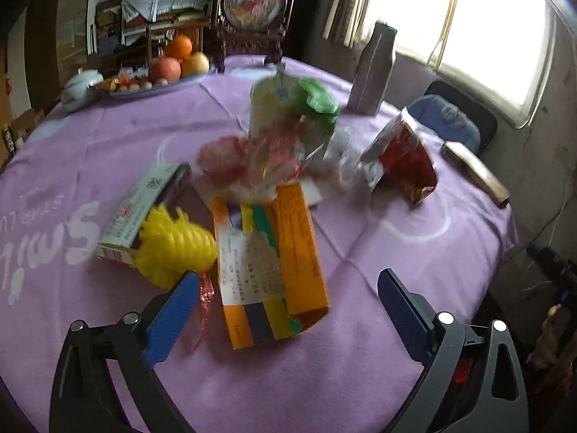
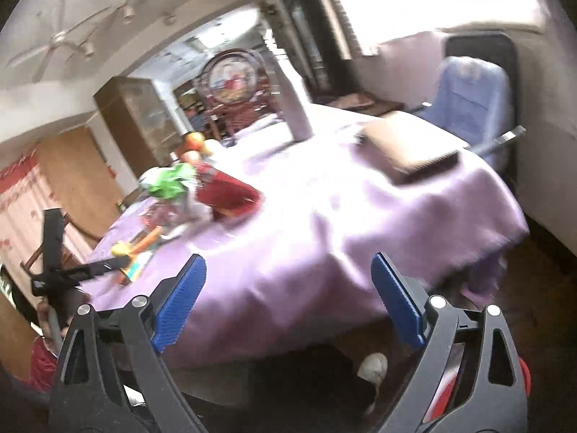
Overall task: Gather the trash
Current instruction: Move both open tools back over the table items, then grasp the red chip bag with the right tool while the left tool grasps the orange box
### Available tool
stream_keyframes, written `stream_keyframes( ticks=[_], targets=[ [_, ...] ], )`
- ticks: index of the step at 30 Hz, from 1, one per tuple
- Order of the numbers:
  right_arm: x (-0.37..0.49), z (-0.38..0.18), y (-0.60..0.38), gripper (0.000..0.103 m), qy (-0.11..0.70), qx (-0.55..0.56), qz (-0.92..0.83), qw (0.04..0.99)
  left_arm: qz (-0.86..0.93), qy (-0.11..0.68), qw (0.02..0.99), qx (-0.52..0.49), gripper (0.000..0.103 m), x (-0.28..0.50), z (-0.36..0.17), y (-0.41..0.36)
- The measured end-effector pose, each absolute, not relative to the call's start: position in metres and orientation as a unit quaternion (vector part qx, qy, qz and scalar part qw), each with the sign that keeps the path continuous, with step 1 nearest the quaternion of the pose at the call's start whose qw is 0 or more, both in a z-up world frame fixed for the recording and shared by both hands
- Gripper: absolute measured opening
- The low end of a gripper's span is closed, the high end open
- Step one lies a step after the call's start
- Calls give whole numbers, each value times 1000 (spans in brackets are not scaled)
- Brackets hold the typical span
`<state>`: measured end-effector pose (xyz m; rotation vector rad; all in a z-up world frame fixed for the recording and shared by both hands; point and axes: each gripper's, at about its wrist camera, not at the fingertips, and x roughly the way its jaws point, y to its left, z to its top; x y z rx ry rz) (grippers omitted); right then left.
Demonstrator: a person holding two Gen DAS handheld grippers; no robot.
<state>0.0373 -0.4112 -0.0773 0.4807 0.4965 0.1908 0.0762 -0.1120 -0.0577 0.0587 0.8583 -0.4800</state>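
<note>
Trash lies on the purple tablecloth (image 1: 378, 252): an orange carton (image 1: 274, 263) lying flat, a yellow foam net (image 1: 173, 245) over a white box (image 1: 140, 205), crumpled clear and red wrappers (image 1: 252, 158), a green-topped packet (image 1: 310, 108) and a red snack bag (image 1: 404, 158). My left gripper (image 1: 288, 279) is open above the near end of the orange carton, and its blue pads touch nothing. My right gripper (image 2: 288, 263) is open and empty, off the table's near edge; the red bag (image 2: 227, 191) and the green packet (image 2: 169, 180) lie far to its left.
A fruit plate (image 1: 155, 83), a teapot (image 1: 77, 88), a grey carton (image 1: 373, 68) and a brown book (image 1: 476, 173) stand round the table's far side. A blue-cushioned chair (image 2: 472, 104) stands by the window. The other hand-held gripper's frame (image 2: 54, 249) shows at the left.
</note>
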Motion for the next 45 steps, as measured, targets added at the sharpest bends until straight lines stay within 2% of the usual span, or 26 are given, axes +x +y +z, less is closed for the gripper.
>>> stream_keyframes(
  ticks=[8, 10, 12, 19, 22, 23, 24, 25, 26, 27, 29, 31, 32, 34, 37, 40, 42, 45],
  targets=[
    [89, -54, -364, 93, 256, 205, 129, 936, -247, 456, 855, -27, 96, 94, -72, -96],
    [109, -54, -355, 93, 269, 194, 128, 935, -254, 457, 852, -25, 93, 97, -71, -101],
    [128, -54, -346, 93, 281, 190, 125, 932, -264, 458, 849, -24, 84, 99, -70, -106],
    [192, -54, -322, 96, 319, 154, 114, 928, -290, 466, 833, -70, 79, 110, -72, -104],
    [213, -58, -309, 96, 346, 115, 105, 925, -311, 468, 823, -88, 73, 111, -73, -101],
    [219, -60, -306, 95, 364, 110, 110, 919, -315, 469, 820, -92, 68, 111, -74, -101],
    [222, -60, -303, 91, 369, 107, 113, 916, -319, 471, 817, -97, 64, 112, -75, -101],
    [220, -58, -302, 70, 358, 106, 110, 921, -322, 472, 815, -99, 64, 113, -75, -101],
    [218, -56, -301, 37, 353, 101, 108, 924, -322, 471, 815, -102, 63, 112, -74, -101],
    [218, -57, -300, 26, 356, 99, 111, 923, -325, 468, 816, -100, 62, 111, -73, -101],
    [210, -58, -305, 17, 349, 132, 132, 919, -322, 465, 819, -93, 62, 108, -72, -104],
    [198, -56, -312, 12, 331, 153, 139, 921, -317, 459, 827, -76, 62, 103, -70, -108],
    [191, -54, -315, 11, 322, 162, 140, 922, -309, 456, 832, -65, 64, 101, -69, -111],
    [178, -48, -320, 12, 306, 174, 143, 925, -290, 448, 845, -38, 74, 96, -68, -117],
    [161, -40, -322, 12, 291, 178, 148, 928, -279, 440, 854, -11, 76, 88, -68, -125],
    [145, -36, -326, 12, 279, 183, 150, 931, -275, 444, 852, -9, 74, 83, -73, -129],
    [136, -37, -330, 12, 274, 190, 151, 931, -263, 438, 859, 6, 66, 76, -73, -133],
    [124, -38, -337, 12, 269, 201, 153, 929, -265, 437, 859, 1, 60, 72, -72, -132]
  ],
)
